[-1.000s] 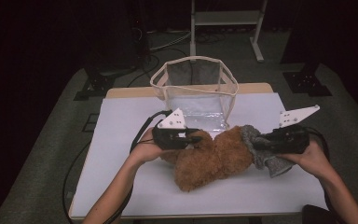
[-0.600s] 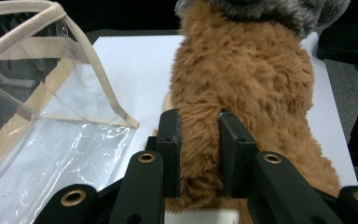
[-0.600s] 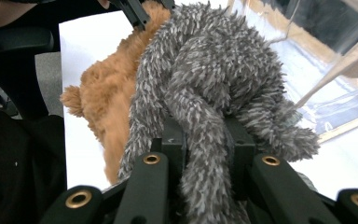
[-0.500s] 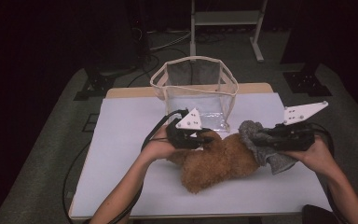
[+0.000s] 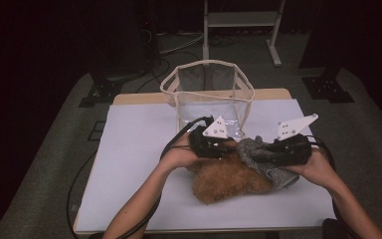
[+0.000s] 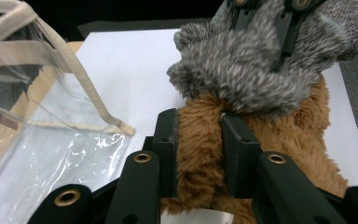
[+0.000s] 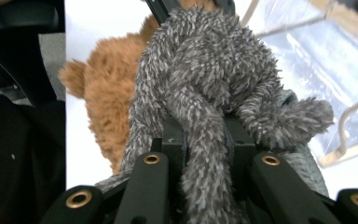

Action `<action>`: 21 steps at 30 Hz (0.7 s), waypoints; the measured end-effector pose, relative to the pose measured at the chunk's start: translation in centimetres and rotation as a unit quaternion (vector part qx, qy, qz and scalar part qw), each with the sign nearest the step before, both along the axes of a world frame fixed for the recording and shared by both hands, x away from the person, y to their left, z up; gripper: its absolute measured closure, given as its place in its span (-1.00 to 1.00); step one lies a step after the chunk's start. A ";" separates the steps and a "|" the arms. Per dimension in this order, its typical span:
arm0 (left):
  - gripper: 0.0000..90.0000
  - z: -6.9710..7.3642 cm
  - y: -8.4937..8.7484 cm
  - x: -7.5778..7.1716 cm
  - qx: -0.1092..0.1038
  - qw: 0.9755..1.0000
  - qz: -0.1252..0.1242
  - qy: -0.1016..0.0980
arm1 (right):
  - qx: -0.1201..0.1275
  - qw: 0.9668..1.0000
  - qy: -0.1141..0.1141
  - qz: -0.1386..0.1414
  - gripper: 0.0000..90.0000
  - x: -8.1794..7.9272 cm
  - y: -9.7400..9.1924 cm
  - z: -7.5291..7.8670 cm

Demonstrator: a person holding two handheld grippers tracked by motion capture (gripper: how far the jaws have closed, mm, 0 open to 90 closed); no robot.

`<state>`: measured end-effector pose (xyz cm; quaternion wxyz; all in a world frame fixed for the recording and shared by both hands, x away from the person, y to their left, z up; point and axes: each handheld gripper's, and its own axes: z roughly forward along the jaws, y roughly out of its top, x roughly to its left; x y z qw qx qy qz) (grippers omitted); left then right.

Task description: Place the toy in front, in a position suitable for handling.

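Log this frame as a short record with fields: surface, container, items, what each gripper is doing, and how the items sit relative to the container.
surface: white table top
container: clear bag with beige trim, standing open at the far side of the table
items: brown fluffy item; grey fluffy item
left gripper: shut on the brown fluffy item, fur bunched between the jaws
right gripper: shut on the grey fluffy item
item relation: grey item lies against and partly over the brown one
items versus container: both outside the bag, on its near side
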<state>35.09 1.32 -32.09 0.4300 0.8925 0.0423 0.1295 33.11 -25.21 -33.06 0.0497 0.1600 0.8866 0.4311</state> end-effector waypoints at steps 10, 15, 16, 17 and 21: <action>0.22 0.0 2.3 -0.9 -0.033 0.999 0.002 0.006 | 0.025 0.999 0.026 -0.039 0.66 0.9 -3.6 -2.9; 0.11 -0.4 4.1 -1.3 -0.067 0.998 0.004 0.014 | 0.025 0.998 0.033 -0.048 0.66 1.0 -4.3 -3.2; 0.10 -0.6 4.8 -1.5 -0.080 0.996 0.004 0.025 | 0.025 0.998 0.034 -0.048 0.66 1.0 -4.3 -3.3; 0.10 -0.8 5.0 -1.6 -0.080 0.996 0.005 0.026 | 0.025 0.998 0.035 -0.050 0.66 1.0 -4.4 -3.3; 0.03 -1.9 5.9 -1.9 -0.087 0.995 0.006 0.039 | 0.029 0.997 0.038 -0.052 0.66 1.0 -4.7 -3.4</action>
